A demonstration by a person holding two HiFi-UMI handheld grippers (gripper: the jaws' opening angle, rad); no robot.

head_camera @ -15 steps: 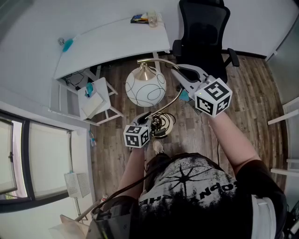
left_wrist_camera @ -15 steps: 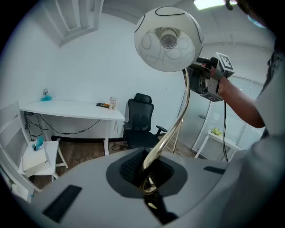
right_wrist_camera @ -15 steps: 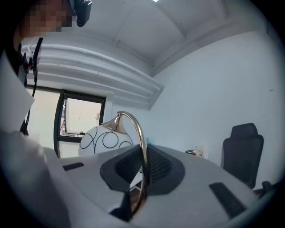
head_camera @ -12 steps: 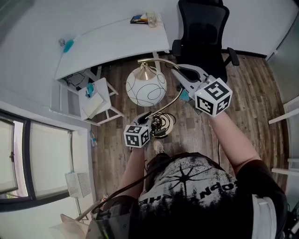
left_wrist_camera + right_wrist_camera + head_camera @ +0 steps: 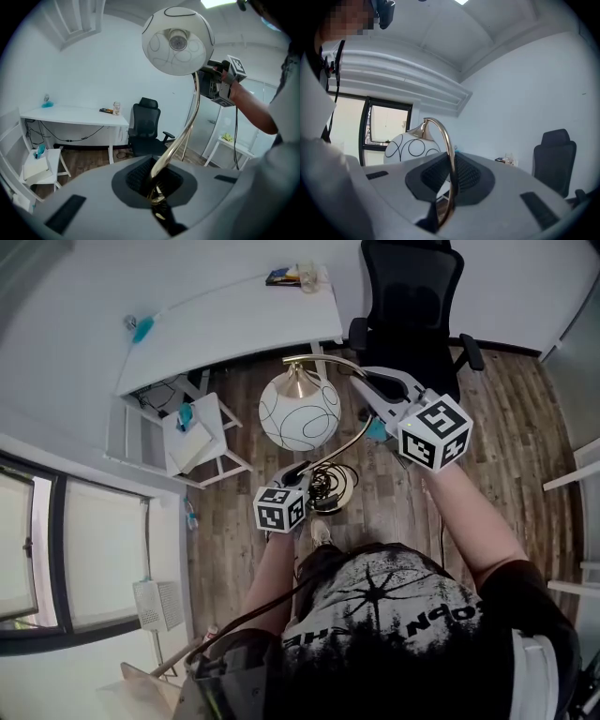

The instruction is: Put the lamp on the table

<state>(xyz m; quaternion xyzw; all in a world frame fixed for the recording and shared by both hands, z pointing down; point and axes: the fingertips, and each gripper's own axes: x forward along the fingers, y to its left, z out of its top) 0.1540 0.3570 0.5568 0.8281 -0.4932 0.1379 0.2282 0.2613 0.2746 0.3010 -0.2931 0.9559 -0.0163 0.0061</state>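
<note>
Lamp [image 5: 298,411]: carried in the air over the wooden floor [image 5: 394,512], short of the white worktop [image 5: 234,324] and not yet on it.
Left gripper [image 5: 298,472]: fingers [image 5: 135,176] clamped on the low end of the brass stem [image 5: 354,439], just above the round base [image 5: 336,486]. It tilts downward and likely bears most of the weight.
Right gripper [image 5: 364,388]: fingers [image 5: 433,174] closed on the stem's upper curve near the globe shade [image 5: 410,146]. It is held level, probably to stop the top-heavy end swinging.
Chair [image 5: 408,306]: black, beside the worktop's right end and close to the carrying path.
Progress: mid-carry, by my reading. The base has to go forward and come down flat on a bare part of the worktop.
</note>
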